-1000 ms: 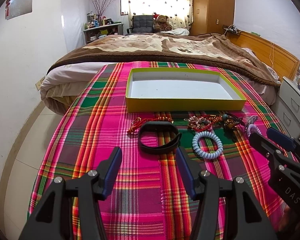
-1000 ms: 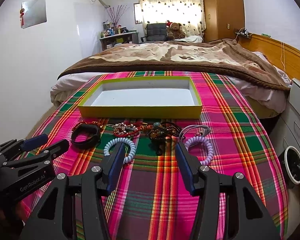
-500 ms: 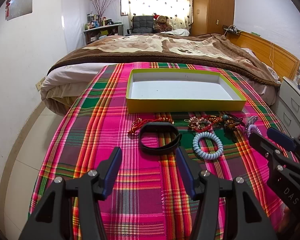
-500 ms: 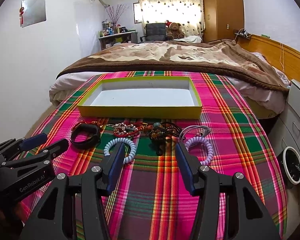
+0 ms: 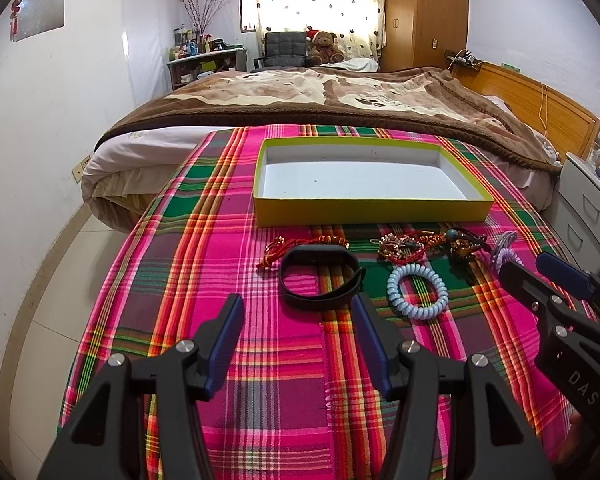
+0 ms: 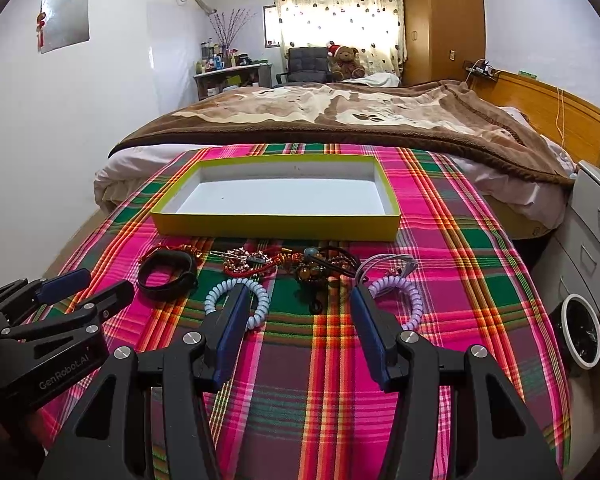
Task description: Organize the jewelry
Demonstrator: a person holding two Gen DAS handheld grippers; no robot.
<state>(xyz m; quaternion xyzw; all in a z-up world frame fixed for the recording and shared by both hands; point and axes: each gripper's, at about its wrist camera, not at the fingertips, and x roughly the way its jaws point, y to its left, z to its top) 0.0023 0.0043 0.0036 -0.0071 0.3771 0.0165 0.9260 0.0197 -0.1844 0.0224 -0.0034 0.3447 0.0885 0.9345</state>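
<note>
We face a bedroom bench under a plaid cloth (image 5: 220, 264), an empty yellow tray (image 5: 372, 210) at its far side. Both the left tongs (image 5: 296, 322) and right tongs (image 6: 298, 312) hang open, holding nothing. Near the tray lies the jewelry: a black band (image 5: 320, 276), a blue coil (image 5: 417, 295), a lilac coil (image 6: 396, 300) and tangled beads (image 5: 420, 245). Our worry: lifting one piece could drag the tangle along.

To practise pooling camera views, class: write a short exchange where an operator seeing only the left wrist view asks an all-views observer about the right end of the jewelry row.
Operator: What's hidden behind the right gripper?
Observer: A purple coil band, a full ring flat on the cloth.
Operator: Where are that gripper's jaws?
Observer: Open, one tip over it, the other over the blue coil band.
</note>
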